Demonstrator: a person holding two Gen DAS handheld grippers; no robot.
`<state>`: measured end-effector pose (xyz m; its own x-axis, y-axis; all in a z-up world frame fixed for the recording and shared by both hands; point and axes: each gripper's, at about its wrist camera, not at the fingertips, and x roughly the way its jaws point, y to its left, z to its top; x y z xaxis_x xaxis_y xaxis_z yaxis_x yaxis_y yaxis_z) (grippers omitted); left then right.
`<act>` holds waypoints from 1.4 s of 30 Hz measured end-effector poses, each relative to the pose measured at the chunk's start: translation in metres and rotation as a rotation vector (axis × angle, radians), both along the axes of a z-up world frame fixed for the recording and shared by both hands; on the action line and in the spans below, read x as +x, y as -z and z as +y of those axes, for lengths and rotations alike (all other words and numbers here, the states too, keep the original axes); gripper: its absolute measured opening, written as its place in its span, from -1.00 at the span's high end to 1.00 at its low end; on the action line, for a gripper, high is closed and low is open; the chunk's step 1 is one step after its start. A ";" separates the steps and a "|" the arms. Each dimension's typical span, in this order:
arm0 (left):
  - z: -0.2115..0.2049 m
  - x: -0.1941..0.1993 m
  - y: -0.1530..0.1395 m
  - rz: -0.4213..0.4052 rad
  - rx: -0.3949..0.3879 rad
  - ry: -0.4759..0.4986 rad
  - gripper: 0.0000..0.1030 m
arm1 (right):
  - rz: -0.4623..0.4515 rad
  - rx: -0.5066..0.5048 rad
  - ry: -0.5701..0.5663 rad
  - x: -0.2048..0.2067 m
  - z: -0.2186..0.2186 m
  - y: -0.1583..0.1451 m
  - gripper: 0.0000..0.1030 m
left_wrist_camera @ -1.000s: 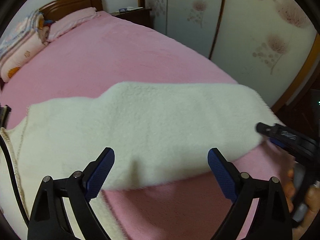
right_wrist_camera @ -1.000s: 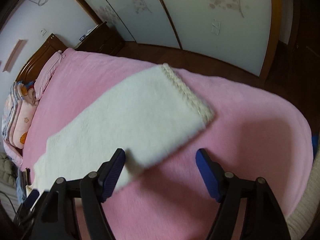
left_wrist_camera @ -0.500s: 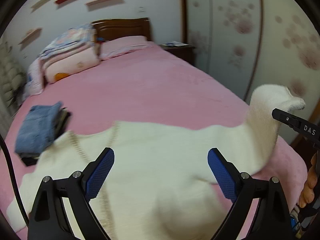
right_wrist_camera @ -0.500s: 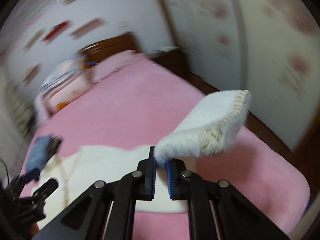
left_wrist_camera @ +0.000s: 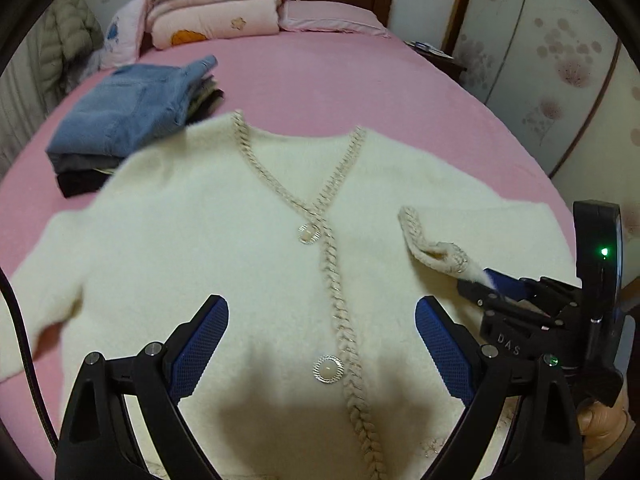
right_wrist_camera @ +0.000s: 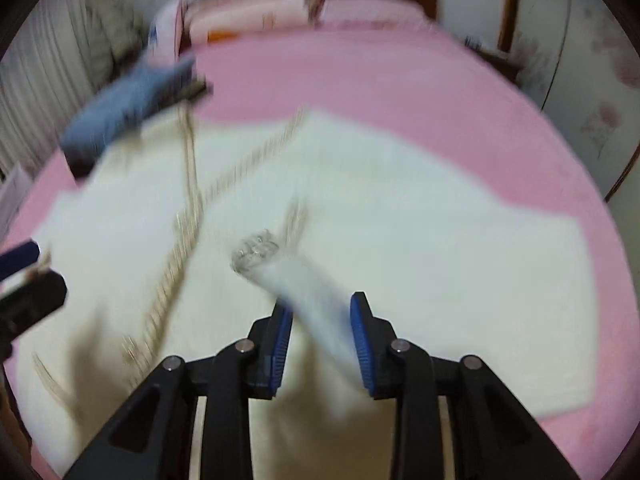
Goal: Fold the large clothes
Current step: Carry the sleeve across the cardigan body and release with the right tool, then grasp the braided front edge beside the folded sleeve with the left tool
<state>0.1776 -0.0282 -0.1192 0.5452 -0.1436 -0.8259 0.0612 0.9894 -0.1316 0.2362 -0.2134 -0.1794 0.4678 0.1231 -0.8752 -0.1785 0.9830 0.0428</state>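
A fluffy cream cardigan (left_wrist_camera: 224,216) with braided trim and two round buttons lies face up, spread on the pink bed (left_wrist_camera: 328,80). My left gripper (left_wrist_camera: 320,344) is open and empty, hovering over the cardigan's lower front. My right gripper (right_wrist_camera: 320,320) has its jaws partly apart with the sleeve cuff (right_wrist_camera: 288,272) lying between them; this view is blurred. In the left wrist view the right gripper (left_wrist_camera: 480,280) is at the right, with the trimmed cuff (left_wrist_camera: 432,248) folded in over the cardigan's body.
A stack of folded clothes topped by blue jeans (left_wrist_camera: 128,112) sits on the bed just beyond the cardigan's left shoulder. Folded quilts and pillows (left_wrist_camera: 212,12) lie at the headboard. Wardrobe doors (left_wrist_camera: 560,60) stand to the right of the bed.
The right gripper carried the sleeve cuff inward over the cardigan's body, and its jaws have opened from shut. The left view swung to face the spread cardigan front.
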 end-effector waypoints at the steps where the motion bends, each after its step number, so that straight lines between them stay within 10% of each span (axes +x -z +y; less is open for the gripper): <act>1: -0.002 0.001 0.002 0.001 -0.028 0.023 -0.83 | -0.004 0.010 0.000 -0.002 -0.003 -0.004 0.42; 10: -0.060 0.039 0.028 0.092 -0.319 0.190 -0.74 | -0.163 0.127 0.079 -0.084 -0.052 -0.065 -0.12; 20: -0.098 0.081 0.089 0.281 -0.415 0.124 0.52 | -0.079 0.153 0.184 -0.117 -0.096 -0.040 -0.12; 24: -0.116 0.079 0.046 0.143 -0.256 0.123 0.59 | -0.056 0.156 0.243 -0.112 -0.115 -0.031 -0.12; 32: -0.091 0.075 -0.089 -0.221 -0.200 0.060 0.60 | -0.038 0.114 0.320 -0.062 -0.128 -0.011 -0.12; 42: 0.025 0.054 -0.097 -0.262 -0.111 -0.116 0.59 | -0.072 -0.023 0.284 0.008 -0.075 -0.003 0.20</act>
<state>0.2316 -0.0030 -0.0218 0.7554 -0.1495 -0.6380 -0.0051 0.9723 -0.2339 0.2447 -0.2887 -0.1768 0.5421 -0.0409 -0.8393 0.1020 0.9946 0.0174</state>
